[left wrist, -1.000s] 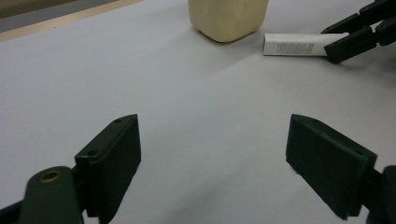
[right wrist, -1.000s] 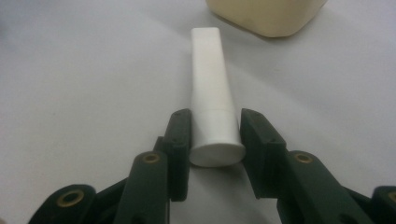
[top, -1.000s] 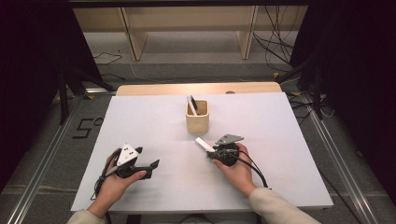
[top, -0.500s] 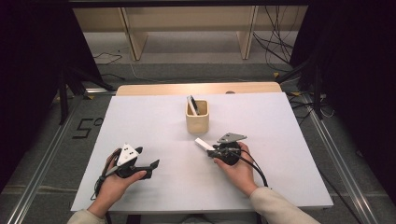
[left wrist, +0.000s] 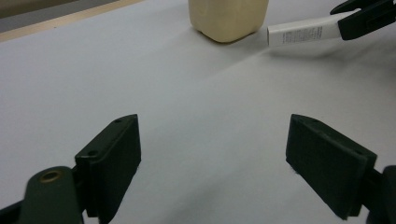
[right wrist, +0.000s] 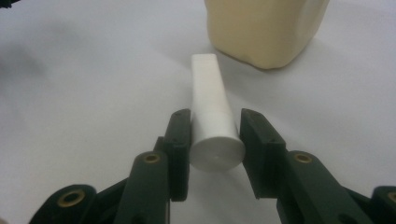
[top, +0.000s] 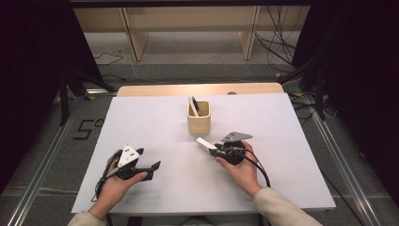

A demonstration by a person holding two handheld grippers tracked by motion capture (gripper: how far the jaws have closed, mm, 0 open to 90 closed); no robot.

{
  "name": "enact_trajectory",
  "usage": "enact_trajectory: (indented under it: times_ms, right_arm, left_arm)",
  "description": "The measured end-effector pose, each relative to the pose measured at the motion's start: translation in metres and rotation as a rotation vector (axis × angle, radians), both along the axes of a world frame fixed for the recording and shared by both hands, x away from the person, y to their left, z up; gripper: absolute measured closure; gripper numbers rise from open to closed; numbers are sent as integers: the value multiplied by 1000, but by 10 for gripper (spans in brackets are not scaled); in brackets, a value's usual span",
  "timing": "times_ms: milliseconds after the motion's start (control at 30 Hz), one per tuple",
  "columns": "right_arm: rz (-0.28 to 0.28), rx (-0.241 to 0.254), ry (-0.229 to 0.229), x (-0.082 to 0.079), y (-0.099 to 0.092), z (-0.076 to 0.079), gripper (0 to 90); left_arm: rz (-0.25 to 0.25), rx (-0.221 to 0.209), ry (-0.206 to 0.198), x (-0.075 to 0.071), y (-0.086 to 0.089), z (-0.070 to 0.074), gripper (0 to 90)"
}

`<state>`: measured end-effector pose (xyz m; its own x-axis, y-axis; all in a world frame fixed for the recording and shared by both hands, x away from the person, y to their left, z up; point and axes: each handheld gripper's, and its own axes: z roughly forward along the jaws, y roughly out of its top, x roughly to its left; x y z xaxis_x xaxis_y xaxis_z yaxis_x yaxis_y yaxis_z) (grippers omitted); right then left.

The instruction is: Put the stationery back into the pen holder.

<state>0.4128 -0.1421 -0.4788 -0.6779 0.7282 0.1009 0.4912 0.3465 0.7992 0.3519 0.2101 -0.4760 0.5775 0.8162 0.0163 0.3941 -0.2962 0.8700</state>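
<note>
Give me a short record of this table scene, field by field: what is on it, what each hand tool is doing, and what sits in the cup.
Surface: white table
Cup: beige cup near the table's middle, upright
In the cup: a dark and white item, leaning; what it is cannot be told
Right gripper: jaws closed on a white tube, which points toward the cup
Tube and cup: apart, not touching
Left gripper: jaws wide open, nothing between them, just above the bare table

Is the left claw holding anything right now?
No, the left claw stands wide open over bare table, nothing between its jaws.
</note>
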Motion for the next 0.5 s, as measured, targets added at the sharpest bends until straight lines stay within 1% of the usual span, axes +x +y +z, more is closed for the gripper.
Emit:
enact_trajectory:
  times_ms: [67,133,233,300,400,500]
  right_arm:
    - [11,2,-4,-1,0,1,658]
    - [24,9,5,-2,0,2,658]
    - [41,35,36,-3,-1,4,658]
    - [57,48,47,-3,-1,5,658]
    - [92,59,59,-6,-1,9,659]
    - [147,59,68,-9,1,14,658]
  left_arm:
    - [0,0,2,0,0,0,178]
    - [-1,1,1,0,0,0,178]
    - [-3,1,-1,0,0,0,179]
    - [-6,0,-1,0,0,0,183]
    - [-18,9,-1,0,-1,0,185]
    - [-38,14,-3,-1,-3,1,185]
